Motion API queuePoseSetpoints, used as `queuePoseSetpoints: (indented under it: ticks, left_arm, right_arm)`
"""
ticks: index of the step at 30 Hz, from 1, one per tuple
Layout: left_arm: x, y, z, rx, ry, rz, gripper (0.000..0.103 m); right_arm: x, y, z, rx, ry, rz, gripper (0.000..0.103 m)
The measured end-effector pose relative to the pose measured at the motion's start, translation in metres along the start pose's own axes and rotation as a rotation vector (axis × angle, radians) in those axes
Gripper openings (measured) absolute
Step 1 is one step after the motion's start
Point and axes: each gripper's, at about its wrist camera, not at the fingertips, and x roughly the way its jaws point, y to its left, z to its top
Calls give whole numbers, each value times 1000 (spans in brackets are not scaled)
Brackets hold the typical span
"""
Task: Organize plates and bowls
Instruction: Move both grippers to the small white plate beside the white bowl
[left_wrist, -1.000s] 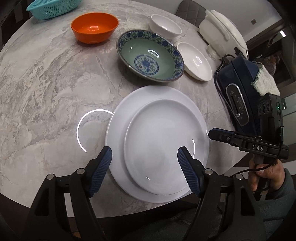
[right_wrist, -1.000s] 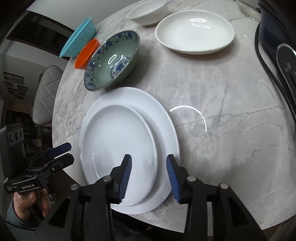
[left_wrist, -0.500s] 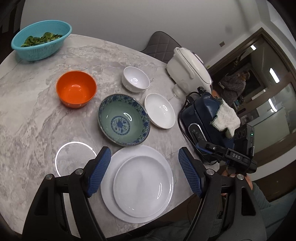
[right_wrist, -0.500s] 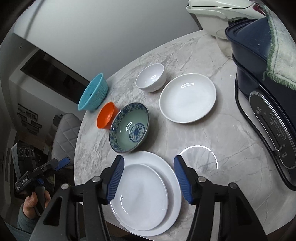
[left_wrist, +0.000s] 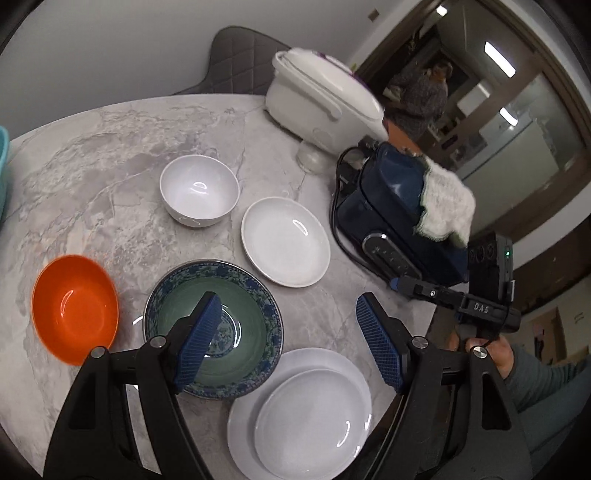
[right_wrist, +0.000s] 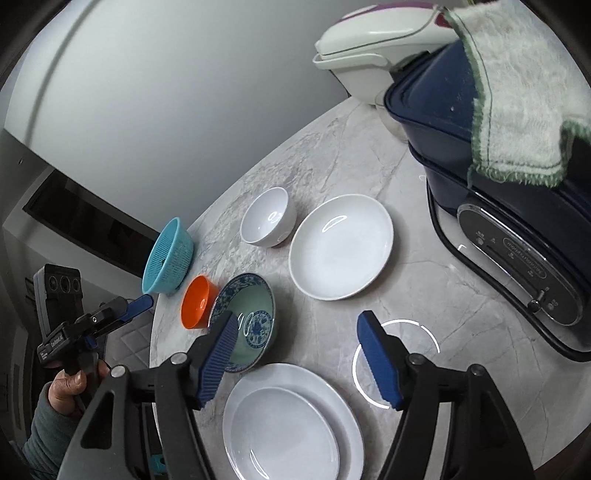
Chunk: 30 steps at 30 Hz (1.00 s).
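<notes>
Two white plates are stacked at the near table edge, the smaller plate lying on the larger plate. Beyond them stand a blue-patterned green bowl, an orange bowl, a small white bowl and a shallow white dish. My left gripper hangs open above the table, holding nothing. My right gripper has its jaws opening, with nothing between them.
A white rice cooker and a dark blue appliance with a cloth on it stand at the right. A teal colander sits at the far left edge. A person stands in the doorway behind.
Both grippers have lifted and pulled back from the stacked plates, so more of the table shows. The right jaws have widened. The left gripper swung toward the bowls.
</notes>
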Motion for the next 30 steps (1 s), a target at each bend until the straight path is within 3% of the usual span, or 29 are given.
queuePoseSetpoints:
  ticks: [6, 10, 18, 22, 30]
  left_arm:
    - [77, -4, 63, 59, 166, -56, 74]
    - [133, 11, 95, 18, 300, -7, 74]
    - [190, 26, 106, 60, 391, 58, 73]
    - [207, 30, 105, 63, 410, 45, 63]
    - [232, 40, 104, 58, 428, 63, 61]
  right_arm:
    - [33, -29, 5, 215, -36, 56, 71]
    - [56, -47, -2, 374, -32, 68, 70]
    - [66, -75, -6, 486, -61, 19, 59]
    - [69, -82, -1, 498, -70, 7, 54]
    - [78, -84, 5, 499, -81, -63, 49]
